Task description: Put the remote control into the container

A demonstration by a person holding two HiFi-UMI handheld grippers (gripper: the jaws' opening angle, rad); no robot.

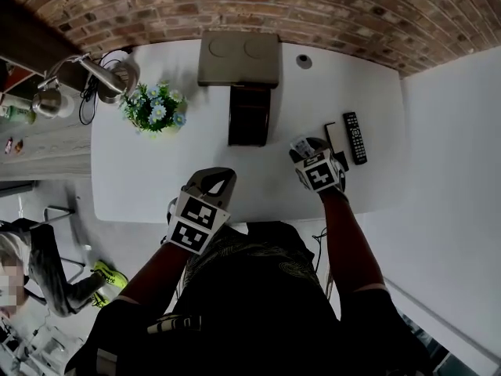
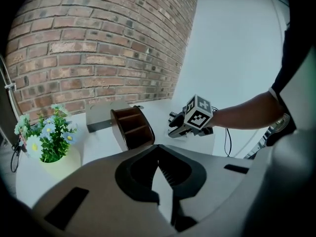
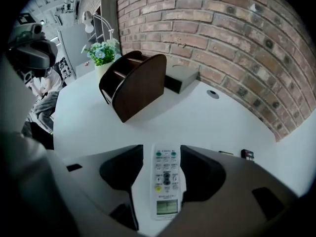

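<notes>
Lying flat on the white bench (image 1: 156, 178), buttons and display upward: one white remote control (image 3: 166, 191), low in the centre of the right gripper view and to the right of centre in the head view, well apart from the container. Right gripper (image 3: 163, 149): pointed steeply down over the remote, jaws spread with one on each side of it. The jaw on the frame's left shows a strip of bench between itself and the remote, the other sits just beside the casing, and the remote is not pinched. Container (image 1: 250, 116): dark brown wood with inner dividers, standing on the bench at the centre of the head view, just below a flat grey box (image 1: 239, 59). Left gripper (image 2: 158, 147): held over the bench's near edge in the lower middle of the head view, jaws pressed together at their tips with nothing between them. Black remote (image 1: 355, 137): lying on the bench at centre right, just beyond the right gripper. Potted plant (image 1: 154, 108): white and blue flowers, left of the container. Desk lamp (image 1: 100, 73): metal, upper left. Brick wall (image 1: 329, 14): runs along the top of the frame. Another person (image 1: 47, 265): low on the floor at the lower left.
</notes>
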